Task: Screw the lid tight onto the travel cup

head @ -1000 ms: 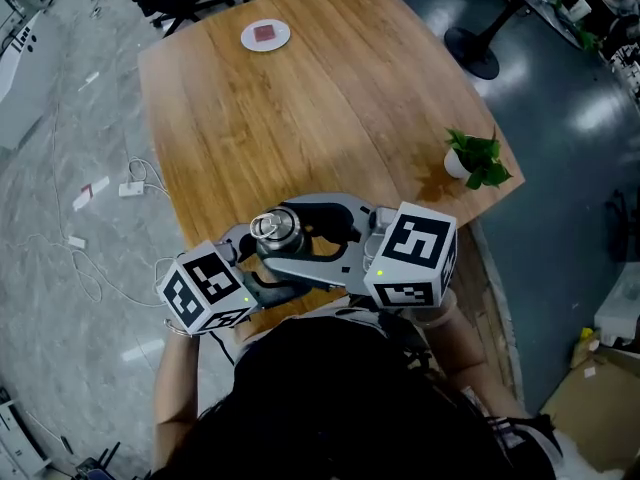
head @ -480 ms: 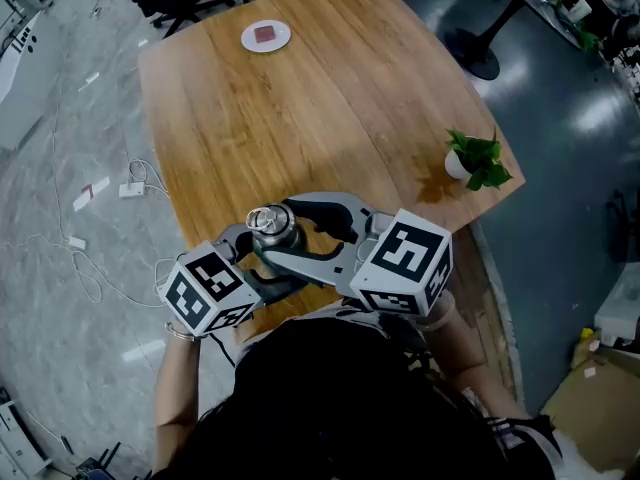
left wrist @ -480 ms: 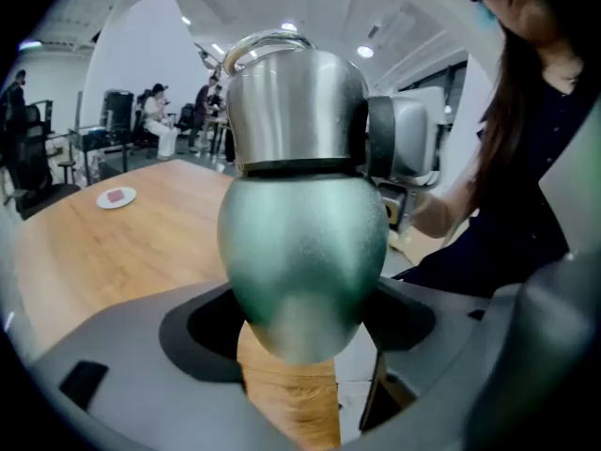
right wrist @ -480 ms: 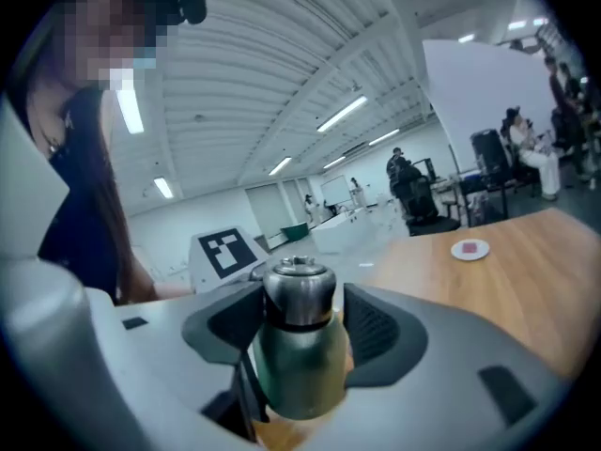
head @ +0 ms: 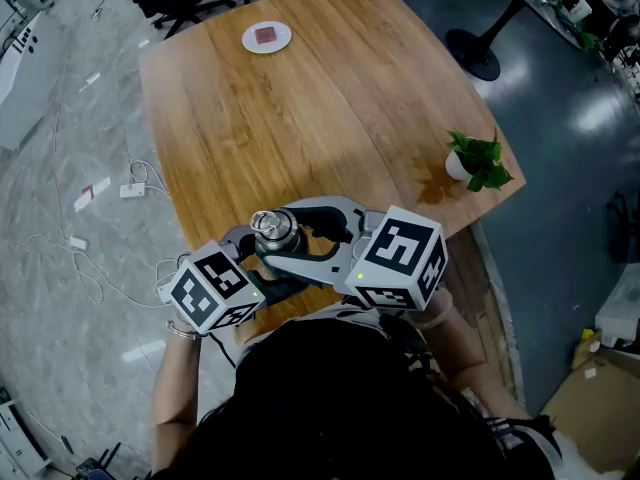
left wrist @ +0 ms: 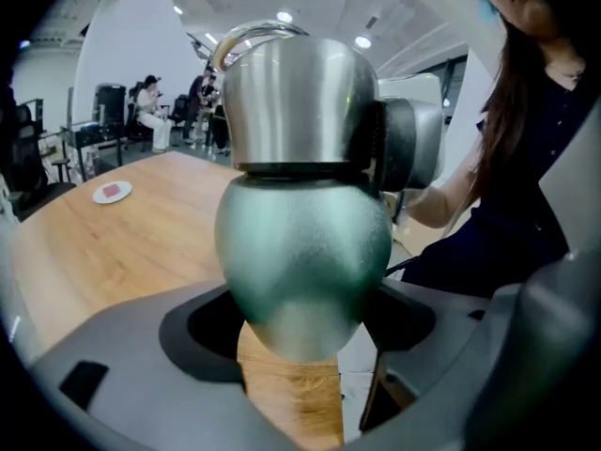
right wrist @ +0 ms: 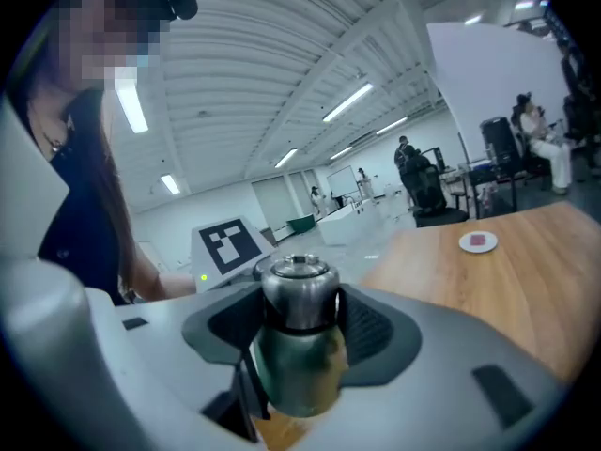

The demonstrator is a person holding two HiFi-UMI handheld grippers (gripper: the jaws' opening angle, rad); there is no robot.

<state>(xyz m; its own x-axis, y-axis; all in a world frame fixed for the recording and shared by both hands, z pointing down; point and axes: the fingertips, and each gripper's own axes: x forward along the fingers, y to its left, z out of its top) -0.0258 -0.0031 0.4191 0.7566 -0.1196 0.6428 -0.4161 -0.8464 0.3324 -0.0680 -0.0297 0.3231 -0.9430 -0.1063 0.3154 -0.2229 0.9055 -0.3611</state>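
Note:
A steel travel cup [head: 272, 230] stands upright in the air over the near edge of the wooden table [head: 300, 118]. Its green-tinted body [left wrist: 305, 261] fills the left gripper view. My left gripper [head: 262, 260] is shut on that lower body from the left. A silver lid [right wrist: 299, 294] with a round knob sits on top of the cup. My right gripper [right wrist: 299, 310] is shut on the lid, one ribbed pad on each side. One of its fingers [left wrist: 408, 144] shows beside the lid [left wrist: 300, 101] in the left gripper view.
A small white plate [head: 266, 36] with a red piece lies at the table's far edge. A potted plant [head: 475, 160] stands at the right edge. Cables and a power strip [head: 130, 190] lie on the floor at left. People sit in the background.
My right gripper has rolled around the lid, and its marker cube has swung a little left and down. The cup and the left gripper have barely shifted.

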